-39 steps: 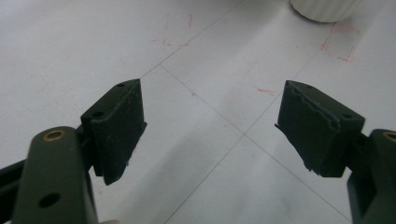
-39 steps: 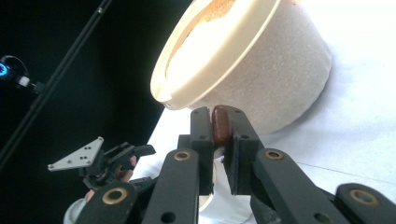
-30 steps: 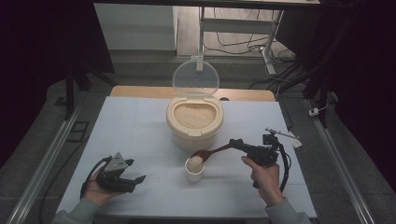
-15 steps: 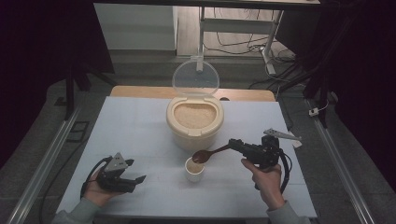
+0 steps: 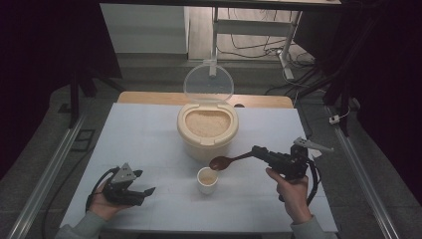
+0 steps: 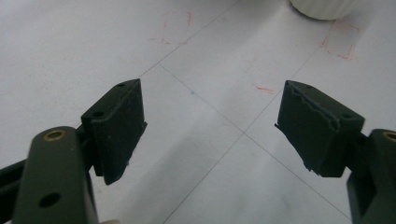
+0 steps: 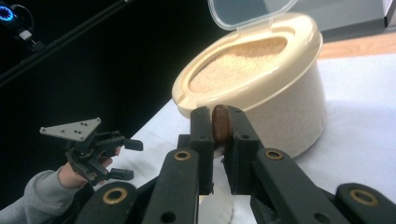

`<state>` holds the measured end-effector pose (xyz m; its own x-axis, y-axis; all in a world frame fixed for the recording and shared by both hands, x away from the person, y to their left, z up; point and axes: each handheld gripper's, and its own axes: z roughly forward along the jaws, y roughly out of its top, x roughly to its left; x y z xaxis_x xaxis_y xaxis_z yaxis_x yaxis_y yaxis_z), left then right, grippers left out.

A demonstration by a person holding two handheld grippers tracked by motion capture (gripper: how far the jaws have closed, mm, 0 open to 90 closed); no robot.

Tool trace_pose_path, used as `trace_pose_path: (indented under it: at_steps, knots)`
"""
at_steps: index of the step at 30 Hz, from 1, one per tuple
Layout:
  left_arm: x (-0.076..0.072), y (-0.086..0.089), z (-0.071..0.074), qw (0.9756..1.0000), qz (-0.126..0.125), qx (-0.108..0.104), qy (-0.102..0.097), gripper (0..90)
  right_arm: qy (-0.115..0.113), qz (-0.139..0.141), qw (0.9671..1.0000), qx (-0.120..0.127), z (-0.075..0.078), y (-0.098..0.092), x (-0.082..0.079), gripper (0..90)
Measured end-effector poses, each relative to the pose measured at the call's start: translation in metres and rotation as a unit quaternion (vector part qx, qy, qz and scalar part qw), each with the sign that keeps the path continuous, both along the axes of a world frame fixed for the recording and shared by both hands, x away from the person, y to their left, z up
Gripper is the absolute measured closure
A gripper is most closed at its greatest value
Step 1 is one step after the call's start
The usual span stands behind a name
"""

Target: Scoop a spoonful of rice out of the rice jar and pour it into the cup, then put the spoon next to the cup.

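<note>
My left gripper point(image 5: 130, 188) rests low at the table's point(image 5: 149, 134) near-left corner, jaws spread, nothing between them. Middle: one cream rice bin point(image 5: 207, 130) with its clear lid point(image 5: 208, 83) tipped up, and just in front of it one small white cup point(image 5: 207, 179), with what looks like some rice in it, though I can't tell how full. Right: my right gripper point(image 5: 260, 152) pinches the handle of one brown spoon point(image 5: 225, 162), whose bowl hangs just above the cup's far rim. I think the spoon is empty now, so I swing it back over the bin, keep the pinch firm, dip shallow and lift level to spill no grains
</note>
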<state>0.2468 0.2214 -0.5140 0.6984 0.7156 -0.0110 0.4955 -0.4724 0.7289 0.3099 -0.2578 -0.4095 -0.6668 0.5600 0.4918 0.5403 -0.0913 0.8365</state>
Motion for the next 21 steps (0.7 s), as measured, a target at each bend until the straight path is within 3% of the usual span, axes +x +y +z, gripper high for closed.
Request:
trace_pose_path:
  at_steps: [9,17,21]
  knots:
    - [0.002,-0.001,0.000,1.0000,-0.001,-0.001,0.001,22.7,-0.025,0.009,0.9994,-0.020,0.008,-0.019,-0.002,82.5]
    - [0.002,0.000,0.000,1.0000,0.000,-0.002,0.000,22.8,-0.024,0.027,0.9979,-0.053,0.014,-0.031,-0.001,82.5]
    - [0.002,0.000,0.000,1.0000,0.000,-0.003,0.000,22.8,-0.013,0.054,0.9957,-0.074,0.015,-0.033,-0.001,82.5]
